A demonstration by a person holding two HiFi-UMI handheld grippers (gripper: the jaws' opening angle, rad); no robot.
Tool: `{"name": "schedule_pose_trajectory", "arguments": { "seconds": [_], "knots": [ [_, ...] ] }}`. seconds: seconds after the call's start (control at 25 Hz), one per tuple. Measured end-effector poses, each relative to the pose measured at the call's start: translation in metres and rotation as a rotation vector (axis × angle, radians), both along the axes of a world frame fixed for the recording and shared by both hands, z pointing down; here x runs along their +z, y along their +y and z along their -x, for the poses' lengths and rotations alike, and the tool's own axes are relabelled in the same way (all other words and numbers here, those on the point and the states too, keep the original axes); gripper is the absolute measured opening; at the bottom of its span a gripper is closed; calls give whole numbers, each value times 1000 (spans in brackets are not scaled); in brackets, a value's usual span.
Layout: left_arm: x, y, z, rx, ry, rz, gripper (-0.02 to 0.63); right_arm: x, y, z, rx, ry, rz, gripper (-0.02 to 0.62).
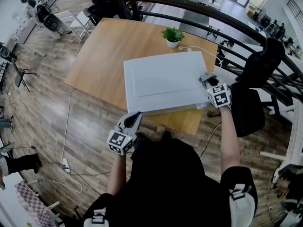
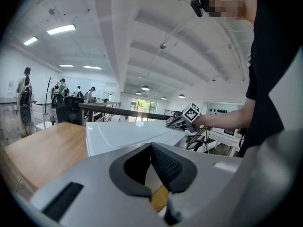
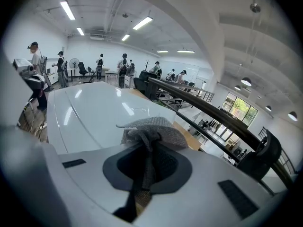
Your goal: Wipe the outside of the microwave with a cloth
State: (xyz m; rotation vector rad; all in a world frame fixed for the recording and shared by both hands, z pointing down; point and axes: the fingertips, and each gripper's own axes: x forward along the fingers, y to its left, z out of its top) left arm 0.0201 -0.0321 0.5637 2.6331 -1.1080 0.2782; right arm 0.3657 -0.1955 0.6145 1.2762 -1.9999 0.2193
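Left gripper (image 1: 134, 119) hangs just off the near left corner of the white microwave (image 1: 161, 82), its fingers pressed together with nothing between them. Right gripper (image 1: 207, 78) sits at the right edge of the microwave's top, fingers clamped on a bunched grey cloth (image 3: 156, 129) that lies against that top. The microwave stands on a wooden table (image 1: 104, 56), with a small potted plant (image 1: 173, 35) just beyond its far edge.

Microwave (image 1: 163, 82) on the near right part of the table (image 1: 106, 51), potted plant (image 1: 173, 36) behind it, right gripper (image 1: 207, 79) at the microwave top's right edge, cloth (image 3: 154, 131) between its jaws, left gripper (image 1: 134, 119) off the near left corner, railing (image 1: 199, 8) beyond the table.
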Motion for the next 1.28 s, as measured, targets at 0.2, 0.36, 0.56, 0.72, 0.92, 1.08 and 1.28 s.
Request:
{"name": "schedule_pose_trajectory", "arguments": {
  "seconds": [0.2, 0.36, 0.56, 0.72, 0.92, 1.08, 1.28],
  "knots": [
    [3, -2, 6, 18, -2, -4, 2, 2, -3, 14, 8, 29, -9, 17],
    [0, -10, 17, 42, -9, 11, 2, -1, -3, 14, 36, 63, -13, 15],
    [-10, -26, 34, 72, -10, -3, 2, -5, -2, 20, 80, 69, -14, 15],
    [-12, -40, 49, 91, -9, -13, 2, -3, 1, 45, 92, -4, 9, 15],
    [-12, -51, 62, 118, 9, -24, 2, -3, 2, 81, 65, 10, 13, 15],
    [-9, -55, 72, 134, 16, -14, 2, -8, -3, 109, 43, 7, 0, 15],
    [-1, -60, 84, 138, 22, 0, 2, 5, -1, 126, 52, -2, 58, 15]
  ]
}}
